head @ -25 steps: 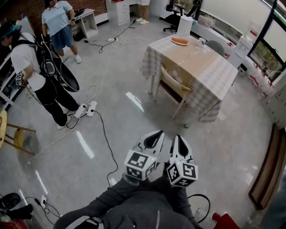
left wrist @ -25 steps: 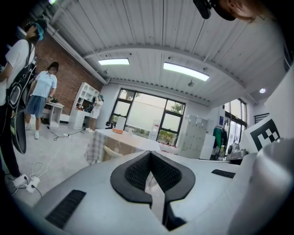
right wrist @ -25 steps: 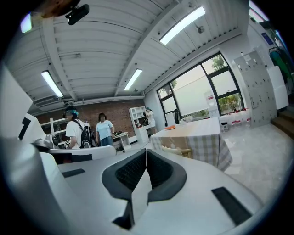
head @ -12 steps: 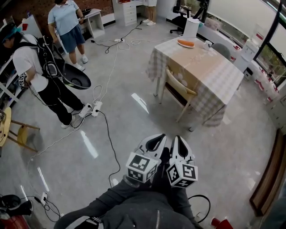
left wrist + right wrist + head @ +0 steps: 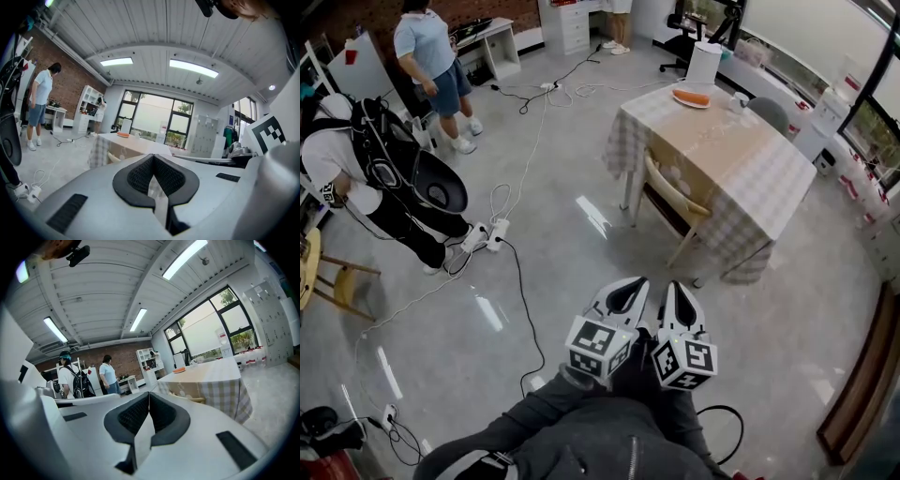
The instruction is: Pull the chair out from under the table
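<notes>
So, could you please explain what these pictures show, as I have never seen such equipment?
There is no robot here: a person holds a hand-held claw in each hand. The head view comes from a camera on that person's head, looking down at the left claw and right claw. The other two pictures come from cameras riding on each claw, looking along its jaws. Both claws are shut and hold nothing. Ahead stands a table with a checked cloth, a wooden chair tucked under it, and a plate with something orange at its far end. Two people stand to the left, with cables on the floor.
</notes>
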`<state>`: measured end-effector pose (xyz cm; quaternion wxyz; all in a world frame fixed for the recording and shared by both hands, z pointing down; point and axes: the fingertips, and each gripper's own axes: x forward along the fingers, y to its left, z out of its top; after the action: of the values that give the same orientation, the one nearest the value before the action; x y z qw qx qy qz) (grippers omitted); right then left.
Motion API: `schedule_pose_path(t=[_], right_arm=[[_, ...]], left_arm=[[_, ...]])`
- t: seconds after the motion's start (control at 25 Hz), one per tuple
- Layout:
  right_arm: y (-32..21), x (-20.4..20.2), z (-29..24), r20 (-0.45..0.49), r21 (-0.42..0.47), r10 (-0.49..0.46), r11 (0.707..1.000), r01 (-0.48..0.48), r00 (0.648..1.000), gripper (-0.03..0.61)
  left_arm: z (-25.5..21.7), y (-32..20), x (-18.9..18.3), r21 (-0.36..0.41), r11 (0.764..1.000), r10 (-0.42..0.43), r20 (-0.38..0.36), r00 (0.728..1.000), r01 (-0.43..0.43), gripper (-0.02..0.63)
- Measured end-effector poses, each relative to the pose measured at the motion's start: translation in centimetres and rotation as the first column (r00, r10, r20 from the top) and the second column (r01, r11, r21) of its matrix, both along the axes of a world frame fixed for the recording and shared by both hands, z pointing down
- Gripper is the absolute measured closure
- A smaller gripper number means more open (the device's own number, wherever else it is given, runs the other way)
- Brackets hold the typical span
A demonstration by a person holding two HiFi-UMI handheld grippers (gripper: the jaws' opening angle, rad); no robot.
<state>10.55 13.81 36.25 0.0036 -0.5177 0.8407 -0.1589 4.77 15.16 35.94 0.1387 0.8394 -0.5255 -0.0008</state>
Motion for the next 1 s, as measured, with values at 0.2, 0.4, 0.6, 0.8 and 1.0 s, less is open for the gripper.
schedule_pose_path(t=[0.2,0.4,0.6,0.8,1.0], right_arm=[[-3.5,0.4,0.4,-0.009,-0.011,-0.007,1.000,0.007,1.000,0.568],[-6.1,0.3,0.9,-0.015,-0.020,-0.037,0.999,0.036,0.999,0.568],[-8.1,0.5,0.8,-0.021,-0.017,-0.056,0.998,0.056,0.998,0.568],[-11.0,1.4,0.6,-0.019,-0.013,-0.061,0.998,0.060,0.998,0.568],[-14.6,2.5,0.4,-0.014,-0.011,-0.061,0.998,0.061,0.998,0.568]], left_arm=[[0.2,-3.3,0.3,-0.010,1.000,-0.012,-0.019,1.000,0.012,0.606],[0.7,-5.9,0.4,-0.024,0.999,-0.033,-0.018,0.999,0.032,0.606],[1.2,-7.9,0.9,-0.036,0.999,-0.037,-0.018,0.999,0.037,0.606],[1.2,-10.6,1.7,-0.037,0.998,-0.041,-0.013,0.999,0.041,0.606],[1.3,-13.7,2.4,-0.041,0.998,-0.051,-0.006,0.999,0.051,0.606]])
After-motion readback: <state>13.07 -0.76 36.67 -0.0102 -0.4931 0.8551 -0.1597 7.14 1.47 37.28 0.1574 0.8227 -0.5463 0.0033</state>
